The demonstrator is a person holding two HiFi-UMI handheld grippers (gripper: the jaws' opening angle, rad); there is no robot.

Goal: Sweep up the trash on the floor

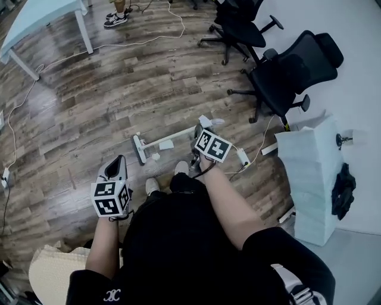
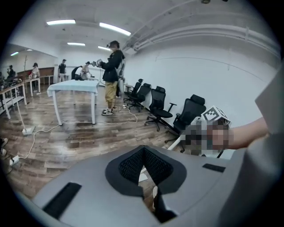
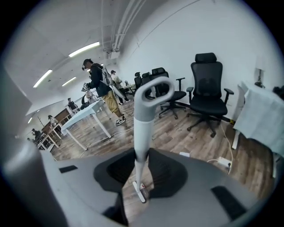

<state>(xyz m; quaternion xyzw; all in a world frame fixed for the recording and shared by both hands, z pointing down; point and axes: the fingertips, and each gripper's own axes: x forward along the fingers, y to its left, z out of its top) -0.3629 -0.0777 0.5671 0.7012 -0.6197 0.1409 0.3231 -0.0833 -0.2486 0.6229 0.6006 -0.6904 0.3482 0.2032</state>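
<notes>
White plastic broom looks light, stiff; right gripper clamps its handle below the loop, left gripper closed, empty.

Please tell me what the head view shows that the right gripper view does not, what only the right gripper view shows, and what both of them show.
Only the head view: the left gripper, held low beside the person's leg, and the person's own shoes on the wood floor.

Only the right gripper view: the ceiling lights and a standing person seen in full beside the table.

Both: the white broom with the right gripper closed on its handle, the black office chairs and the light table.
</notes>
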